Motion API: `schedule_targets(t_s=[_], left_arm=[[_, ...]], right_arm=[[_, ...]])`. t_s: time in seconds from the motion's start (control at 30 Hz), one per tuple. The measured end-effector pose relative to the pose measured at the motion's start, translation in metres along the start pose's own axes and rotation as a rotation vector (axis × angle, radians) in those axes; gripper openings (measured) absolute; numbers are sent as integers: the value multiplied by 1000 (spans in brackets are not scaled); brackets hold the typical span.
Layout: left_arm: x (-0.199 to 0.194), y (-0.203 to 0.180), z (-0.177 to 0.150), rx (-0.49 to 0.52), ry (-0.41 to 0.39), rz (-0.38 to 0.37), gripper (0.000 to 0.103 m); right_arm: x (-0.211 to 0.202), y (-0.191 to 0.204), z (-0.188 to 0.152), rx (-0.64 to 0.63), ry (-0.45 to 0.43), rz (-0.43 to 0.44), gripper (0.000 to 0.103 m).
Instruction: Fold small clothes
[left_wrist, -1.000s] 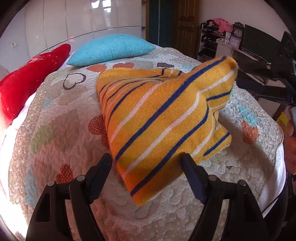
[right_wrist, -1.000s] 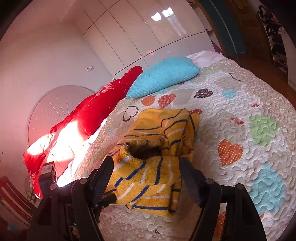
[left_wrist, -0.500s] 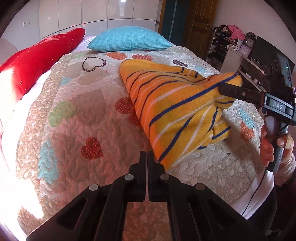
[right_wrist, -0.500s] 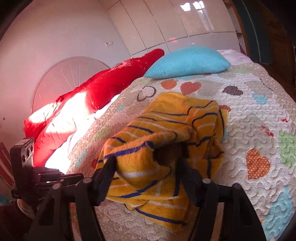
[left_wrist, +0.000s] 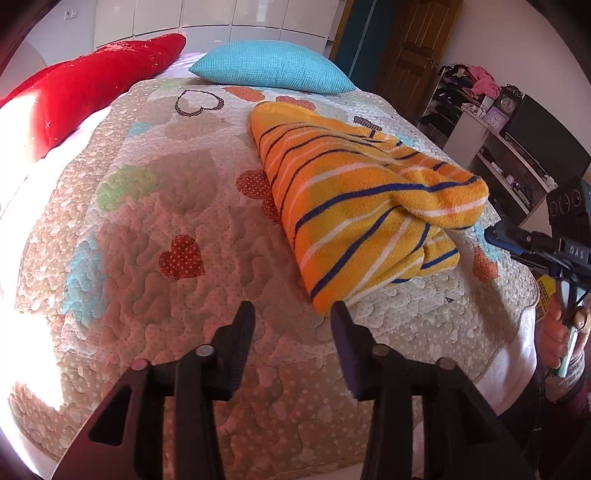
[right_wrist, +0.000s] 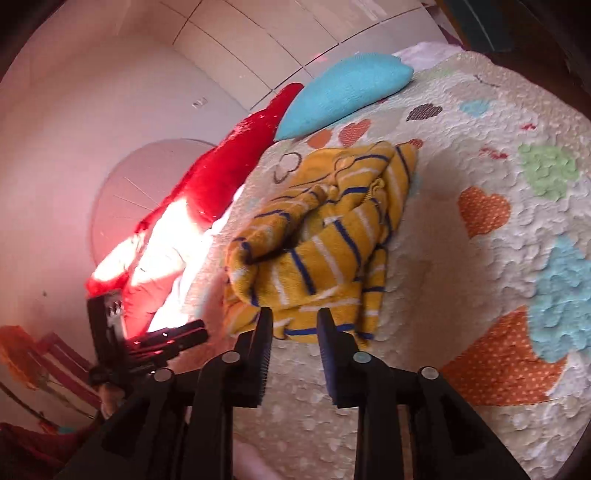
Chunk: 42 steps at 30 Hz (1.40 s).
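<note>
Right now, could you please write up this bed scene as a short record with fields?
surface: quilted heart-pattern bedspread
garment: orange striped knit, bunched and partly folded, lying on the bedspread
pillows: blue pillow and red pillow at the far end
left gripper: jaws opening, nothing between them, just short of the garment's near corner
right gripper: jaws closing, empty, at the garment's near edge
fold status: not finished

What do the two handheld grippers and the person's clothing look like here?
The left gripper and right gripper are black, with two flat ribbed fingers on pivot arms joined by silver pins. The right one carries white lettering and a thin cable. A dark red sleeve shows.
</note>
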<state>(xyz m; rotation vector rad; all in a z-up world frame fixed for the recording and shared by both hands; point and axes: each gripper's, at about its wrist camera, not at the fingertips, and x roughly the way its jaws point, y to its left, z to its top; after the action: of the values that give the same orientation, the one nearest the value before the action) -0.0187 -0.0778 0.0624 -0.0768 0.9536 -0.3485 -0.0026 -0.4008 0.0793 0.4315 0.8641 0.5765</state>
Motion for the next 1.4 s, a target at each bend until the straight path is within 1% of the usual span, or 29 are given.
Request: schedule_targets(t_s=[0.07,0.1,0.13,0.17,0.2,0.3,0.37,0.4,0.43,0.47,0.5,0.53,0.57,0.6,0.63,0.67,0.7,0.77,0.8,0.83,0.87,0.93,1.0,1.07,1.13,1.17,1.2,1.27,1.4], left_arm=[[0,-7,4,8,-5,-21,48],[1,-12,7,27,-9,-20,48],[2,-19,9,55,-17,-12,50],[5,-26,11,91,-24,-1,51],[9,-34,14,130,-29,12,54],[31,-51,20,243,-13,70,54],[49,-53,23,278,16,101,54],[56,-52,24,277,31,99,54],[61,-50,25,265,44,91,54],[64,-48,25,248,47,79,54],[65,-46,25,233,48,69,54],[65,-46,25,223,49,63,54],[65,-46,25,222,50,63,53],[65,-47,24,228,51,68,53],[66,-47,23,237,55,74,53],[66,-47,23,246,60,76,53],[66,-48,22,256,66,76,52],[64,-48,21,271,84,74,51],[62,-48,21,276,89,75,50],[60,-48,20,281,92,76,50],[59,-48,20,287,95,76,50],[57,-48,18,288,102,79,50],[53,-48,16,279,110,79,50],[45,-48,14,269,107,66,50],[33,-48,14,257,88,48,50],[28,-48,15,250,76,39,50],[23,-48,17,239,64,32,50],[15,-45,22,203,39,27,51],[10,-38,32,130,6,40,52]], right_arm=[[-1,12,-4,-84,-33,-80,46],[0,21,-5,-142,-47,-125,54],[1,31,-7,-206,-60,-162,59],[4,42,-8,-278,-72,-200,68],[9,52,-8,-352,-80,-242,71],[34,73,-1,-532,-47,-332,71],[54,77,14,-588,-9,-328,71],[64,77,22,-596,13,-316,68],[74,75,29,-594,32,-301,65],[83,73,35,-584,56,-267,56],[92,70,41,-566,85,-226,43],[103,66,44,-539,126,-190,34],[114,63,43,-508,175,-168,21],[122,59,41,-484,213,-158,19],[126,55,37,-465,228,-152,19],[125,51,33,-427,235,-118,18],[118,42,31,-356,242,-54,17],[97,26,25,-216,255,98,17],[85,19,19,-175,261,152,20],[75,13,13,-154,271,166,20],[67,7,5,-154,281,122,20],[55,-4,-9,-180,290,-16,19],[44,-16,-14,-143,284,-68,19],[27,-18,-12,-126,219,-115,20],[10,-13,-4,-114,123,-92,22],[4,-8,2,-108,66,-78,30],[-1,-4,7,-107,10,-73,44],[-1,6,16,-113,-69,-74,57],[23,9,26,-88,-95,-95,57]])
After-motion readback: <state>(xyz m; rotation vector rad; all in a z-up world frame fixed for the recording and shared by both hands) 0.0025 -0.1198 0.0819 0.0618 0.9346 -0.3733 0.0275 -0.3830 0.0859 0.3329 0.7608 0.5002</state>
